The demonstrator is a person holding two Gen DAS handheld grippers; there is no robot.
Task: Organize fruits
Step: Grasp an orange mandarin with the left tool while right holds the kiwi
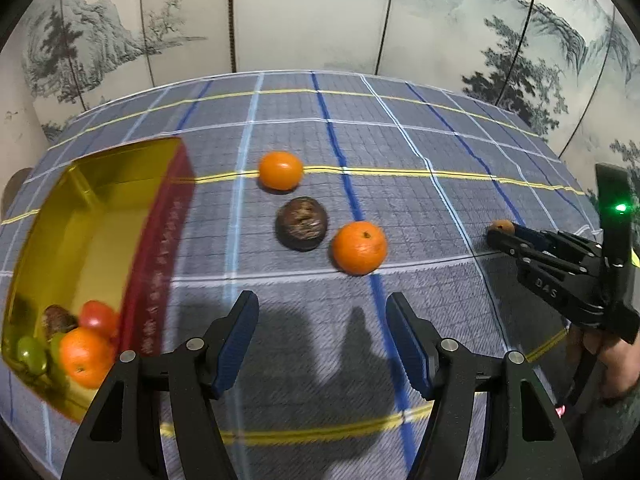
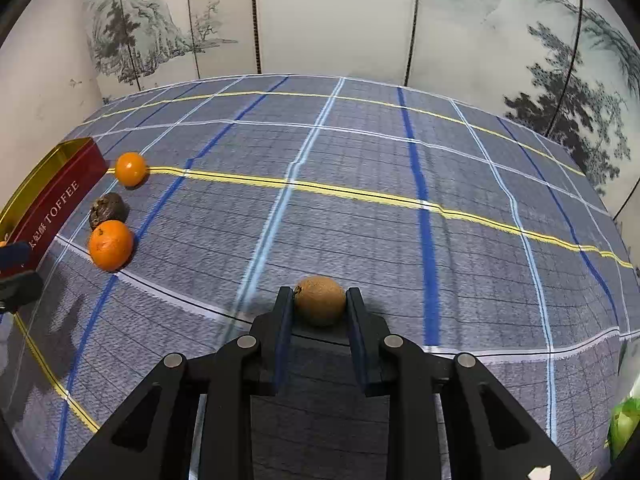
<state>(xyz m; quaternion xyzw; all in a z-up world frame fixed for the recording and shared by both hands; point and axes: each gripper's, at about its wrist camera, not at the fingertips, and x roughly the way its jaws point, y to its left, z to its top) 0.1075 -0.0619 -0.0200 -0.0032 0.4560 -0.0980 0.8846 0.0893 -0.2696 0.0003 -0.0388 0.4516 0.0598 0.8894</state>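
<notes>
My left gripper (image 1: pixel 320 316) is open and empty above the cloth. Ahead of it lie a near orange (image 1: pixel 359 246), a dark brown round fruit (image 1: pixel 301 222) and a far orange (image 1: pixel 280 169). To its left stands a red toffee tin (image 1: pixel 160 240) with a gold inside, holding an orange (image 1: pixel 85 356), a tomato (image 1: pixel 98 317), green grapes (image 1: pixel 32 354) and a brown fruit. My right gripper (image 2: pixel 320 300) is shut on a small brown kiwi-like fruit (image 2: pixel 320 300) just above the cloth. It also shows at the right of the left wrist view (image 1: pixel 500 232).
The table carries a grey-blue plaid cloth (image 2: pixel 360 220). A painted folding screen (image 1: pixel 320 12) stands close behind the table. Something green (image 2: pixel 624 424) sits at the right edge of the right wrist view. The left gripper's tip (image 2: pixel 16 268) shows beside the tin (image 2: pixel 52 208).
</notes>
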